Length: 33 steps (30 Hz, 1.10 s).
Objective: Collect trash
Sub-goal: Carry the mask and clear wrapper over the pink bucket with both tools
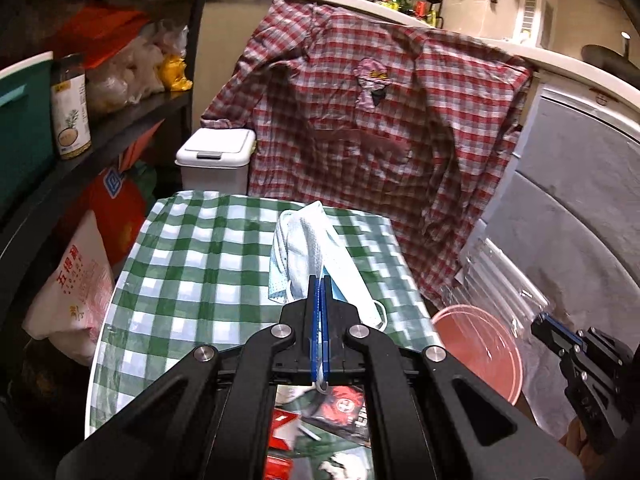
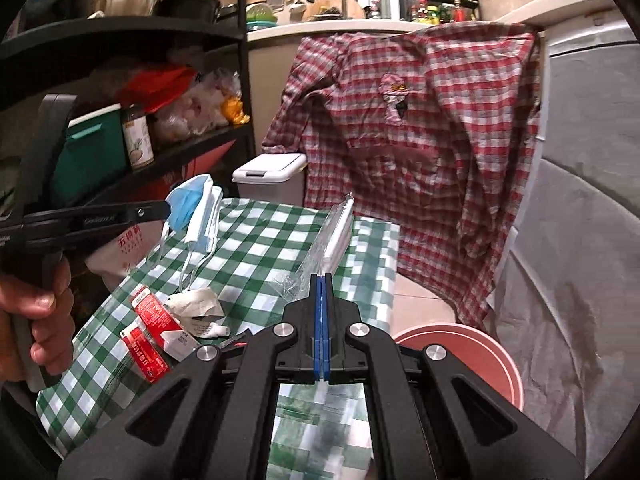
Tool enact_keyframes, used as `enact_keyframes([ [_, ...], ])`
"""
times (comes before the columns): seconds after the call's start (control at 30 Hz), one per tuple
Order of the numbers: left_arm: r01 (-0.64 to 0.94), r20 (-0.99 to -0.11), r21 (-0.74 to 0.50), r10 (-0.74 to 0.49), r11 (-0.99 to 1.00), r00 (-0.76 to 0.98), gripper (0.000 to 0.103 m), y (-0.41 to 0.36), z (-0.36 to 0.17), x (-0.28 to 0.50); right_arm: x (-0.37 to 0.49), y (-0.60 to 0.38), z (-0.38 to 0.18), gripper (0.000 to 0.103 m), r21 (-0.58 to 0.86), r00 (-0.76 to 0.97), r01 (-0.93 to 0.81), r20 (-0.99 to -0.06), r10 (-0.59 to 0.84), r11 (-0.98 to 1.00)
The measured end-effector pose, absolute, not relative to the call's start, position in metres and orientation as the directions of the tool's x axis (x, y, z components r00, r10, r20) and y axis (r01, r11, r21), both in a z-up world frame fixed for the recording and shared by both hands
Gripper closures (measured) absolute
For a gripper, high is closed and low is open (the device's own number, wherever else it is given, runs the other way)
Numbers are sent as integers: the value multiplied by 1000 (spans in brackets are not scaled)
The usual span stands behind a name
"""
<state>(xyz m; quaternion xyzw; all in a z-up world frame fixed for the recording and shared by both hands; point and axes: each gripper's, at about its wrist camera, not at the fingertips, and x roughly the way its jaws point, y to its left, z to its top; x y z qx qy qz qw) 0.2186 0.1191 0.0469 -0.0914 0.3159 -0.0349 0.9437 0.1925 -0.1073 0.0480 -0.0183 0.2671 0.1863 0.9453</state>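
Note:
My left gripper (image 1: 320, 280) is shut on a crumpled blue and white face mask (image 1: 308, 248), lifted above the green checked table (image 1: 200, 264); the right wrist view shows that mask (image 2: 196, 208) hanging from the left gripper (image 2: 166, 210). My right gripper (image 2: 321, 278) is shut on a clear plastic wrapper (image 2: 332, 236) holding something white, raised over the table (image 2: 256, 248). On the cloth lie red and white packets (image 2: 154, 316) and crumpled paper (image 2: 196, 304). The right gripper (image 1: 538, 326) also shows at the right edge of the left wrist view.
A pink bucket (image 2: 480, 356) stands on the floor right of the table. A white lidded bin (image 1: 216, 160) sits behind the table. A red plaid shirt (image 1: 380, 140) hangs over the counter edge. Dark shelves (image 1: 120, 128) with jars and bags stand left. A hand (image 2: 36, 320) grips the left tool.

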Motion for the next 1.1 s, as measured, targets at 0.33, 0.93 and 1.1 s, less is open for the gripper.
enact_keyframes([
  [0.33, 89, -567, -193, -185, 977, 802, 102, 75, 58, 208, 181, -152, 68, 103, 79, 833, -264, -483, 269, 961],
  [0.93, 230, -585, -188, -297, 955, 755, 102, -9, 45, 215, 183, -217, 66, 103, 85, 850, -106, -510, 135, 991],
  [1.1, 268, -595, -189, -327, 945, 734, 102, -30, 39, 219, 188, -232, 64, 103, 82, 852, -72, -513, 104, 994],
])
